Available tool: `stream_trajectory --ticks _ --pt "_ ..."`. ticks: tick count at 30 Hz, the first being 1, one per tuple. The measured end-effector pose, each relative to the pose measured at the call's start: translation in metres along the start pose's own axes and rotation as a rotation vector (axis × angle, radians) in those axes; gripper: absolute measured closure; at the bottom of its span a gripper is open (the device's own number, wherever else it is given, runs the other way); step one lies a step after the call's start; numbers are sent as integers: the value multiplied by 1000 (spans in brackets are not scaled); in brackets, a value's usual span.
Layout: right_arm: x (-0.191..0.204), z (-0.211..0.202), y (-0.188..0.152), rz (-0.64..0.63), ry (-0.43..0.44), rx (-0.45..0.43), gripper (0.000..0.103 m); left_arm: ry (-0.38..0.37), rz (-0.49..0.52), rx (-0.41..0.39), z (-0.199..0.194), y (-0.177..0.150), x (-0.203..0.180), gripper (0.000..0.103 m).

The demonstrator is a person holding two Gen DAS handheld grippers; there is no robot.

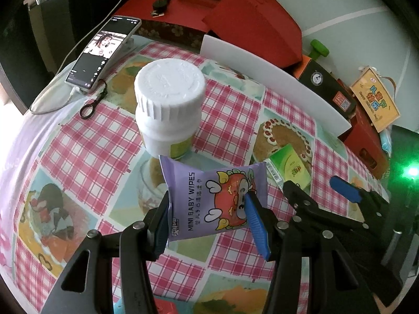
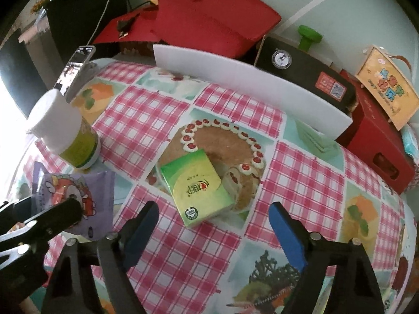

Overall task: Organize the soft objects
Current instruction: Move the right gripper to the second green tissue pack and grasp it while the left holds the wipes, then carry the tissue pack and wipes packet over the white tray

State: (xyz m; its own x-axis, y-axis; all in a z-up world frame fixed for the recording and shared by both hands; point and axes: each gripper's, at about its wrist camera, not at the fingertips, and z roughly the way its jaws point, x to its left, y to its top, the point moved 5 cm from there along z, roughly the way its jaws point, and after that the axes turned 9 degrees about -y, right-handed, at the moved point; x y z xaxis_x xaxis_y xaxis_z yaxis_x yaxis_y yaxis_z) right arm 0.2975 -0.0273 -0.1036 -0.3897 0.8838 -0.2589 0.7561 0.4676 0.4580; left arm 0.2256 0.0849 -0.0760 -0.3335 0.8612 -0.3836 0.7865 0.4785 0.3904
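Observation:
A purple pack of mini baby wipes is clamped at its two sides by my left gripper, which holds it just above the checked tablecloth. From the right wrist view, the same pack shows at the lower left. A green pocket tissue pack lies flat on the cake picture of the cloth. My right gripper stands open over it, and its blue pads are apart from the pack's near end. In the left wrist view the tissue pack lies just beyond the right gripper.
A white-capped bottle stands just behind the wipes. A phone with a cable leans at the back left. A white board stands along the back, with red boxes, a black box and a yellow card behind it.

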Motion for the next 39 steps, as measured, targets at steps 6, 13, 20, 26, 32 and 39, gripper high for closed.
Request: stream_trajectory --ticks 6,13,20,26,32,39 --pt "6 10 3 -24 10 8 23 -5 2 5 3 -1 -1 48" --pt "12 17 6 -35 27 14 37 -7 8 5 4 -1 -1 48" --pt "14 16 5 -42 36 15 43 -6 13 5 4 -1 -1 48" --pt "10 11 0 -26 41 18 44 -2 15 5 3 -2 -1 48" --pt "0 2 -14 7 37 35 44 6 21 1 -2 -3 -1 48" --pt "-14 -21 -31 58 24 23 44 1 46 -7 -11 -5 -11 48"
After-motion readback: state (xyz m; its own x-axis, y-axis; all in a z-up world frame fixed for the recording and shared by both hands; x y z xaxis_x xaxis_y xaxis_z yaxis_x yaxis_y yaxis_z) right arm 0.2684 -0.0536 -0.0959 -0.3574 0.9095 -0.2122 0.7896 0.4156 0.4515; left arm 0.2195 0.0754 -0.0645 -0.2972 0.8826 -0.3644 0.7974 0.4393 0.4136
